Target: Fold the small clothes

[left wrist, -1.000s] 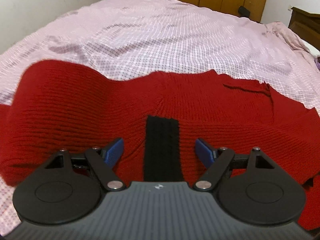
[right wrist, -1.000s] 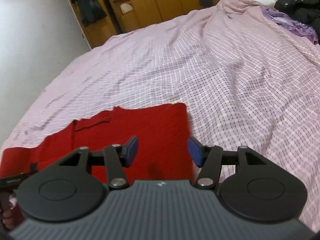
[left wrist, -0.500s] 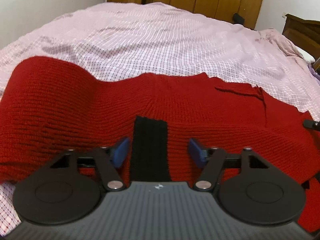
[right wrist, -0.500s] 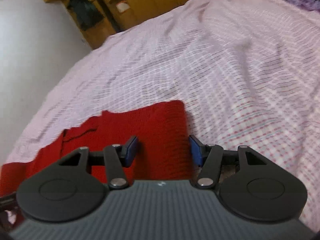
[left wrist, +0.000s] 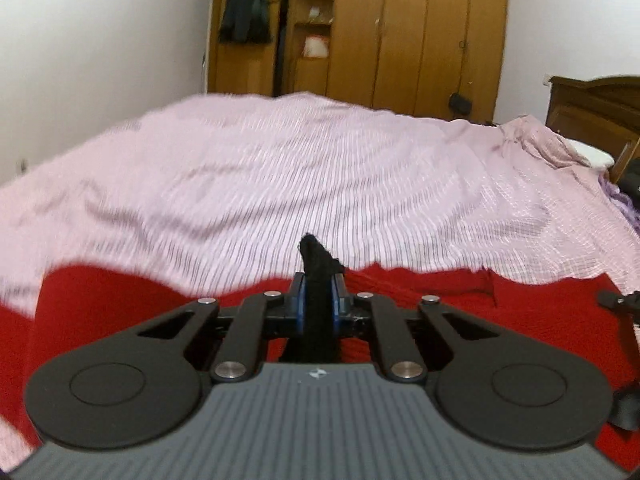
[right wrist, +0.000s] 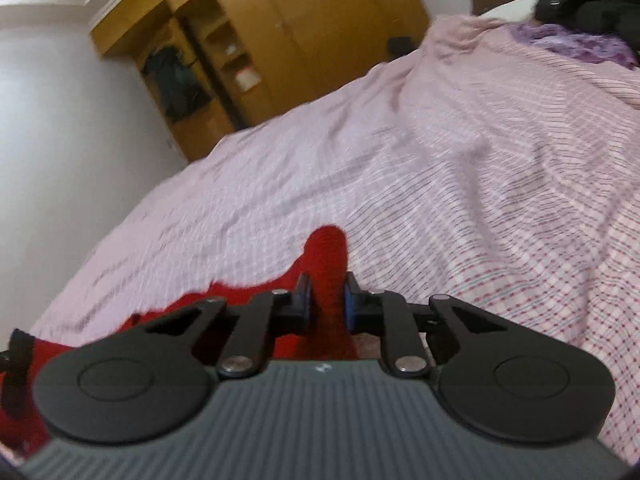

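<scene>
A red knit garment (left wrist: 120,312) lies spread on the near part of the bed. In the left wrist view my left gripper (left wrist: 319,292) is shut on its black band (left wrist: 316,256), which sticks up in a pinched fold above the blue pads. In the right wrist view my right gripper (right wrist: 326,292) has its jaws closing on the garment's red corner (right wrist: 326,248). The pads press the cloth, which bulges up past them. The rest of the garment trails off to the left, below the gripper body.
The bed is covered by a pink checked sheet (left wrist: 280,168) that stretches far ahead. A wooden wardrobe (left wrist: 400,32) stands behind it and a dark headboard (left wrist: 592,96) at the right. Purple cloth (right wrist: 568,40) and dark clothes (right wrist: 580,0) lie near the pillow.
Both grippers have closed from open onto the garment: the left on the black band, the right on the red corner. The left has lifted and tilted up; the right has rolled.
</scene>
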Motion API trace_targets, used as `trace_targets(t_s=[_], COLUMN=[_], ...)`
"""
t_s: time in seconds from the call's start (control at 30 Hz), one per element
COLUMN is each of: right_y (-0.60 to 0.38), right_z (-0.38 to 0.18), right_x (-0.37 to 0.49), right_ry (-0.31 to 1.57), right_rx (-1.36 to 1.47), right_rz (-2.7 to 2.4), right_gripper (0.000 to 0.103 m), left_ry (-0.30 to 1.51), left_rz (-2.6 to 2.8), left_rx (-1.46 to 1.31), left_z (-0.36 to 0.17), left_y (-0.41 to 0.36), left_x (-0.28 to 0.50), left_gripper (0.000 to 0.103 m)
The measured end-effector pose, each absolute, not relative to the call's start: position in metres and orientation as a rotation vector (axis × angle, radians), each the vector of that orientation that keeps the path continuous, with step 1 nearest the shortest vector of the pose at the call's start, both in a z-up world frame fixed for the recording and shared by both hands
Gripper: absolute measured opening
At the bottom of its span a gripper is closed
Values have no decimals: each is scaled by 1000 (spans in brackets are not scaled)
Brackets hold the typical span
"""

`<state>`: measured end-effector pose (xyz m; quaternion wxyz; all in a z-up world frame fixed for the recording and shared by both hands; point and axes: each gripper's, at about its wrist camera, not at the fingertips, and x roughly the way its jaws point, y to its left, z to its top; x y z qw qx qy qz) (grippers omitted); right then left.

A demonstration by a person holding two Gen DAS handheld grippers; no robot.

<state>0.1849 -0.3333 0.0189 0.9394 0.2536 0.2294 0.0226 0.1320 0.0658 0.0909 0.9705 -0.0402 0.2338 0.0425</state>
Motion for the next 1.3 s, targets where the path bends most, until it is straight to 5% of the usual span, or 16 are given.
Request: trace_targets(t_s=[0.47,0.57,0.6,0.7,0.83,1.3], right_y=[-340,-337,-337,-337,-336,-324], right_z=[0,0,1,4,14,60], right_x=[205,203,203,199,193,148], right_ry=[600,598,595,574,536,481], right_rx=[535,530,532,536,510,460], right_rz=[-40,-35,-31,-17,-14,110], right_gripper=[24,29,31,47,57,58], left_ry=[677,689,692,689,670,663], left_rz=[132,111,107,142,149,211], left_rx=[15,-19,-32,-24,-22,-118], left_z=[31,36,39,45,57,99], left_y=[68,71,72,70,72,92], left_x=[194,191,188,180,157,88], left_gripper=[22,37,50,71,74,78])
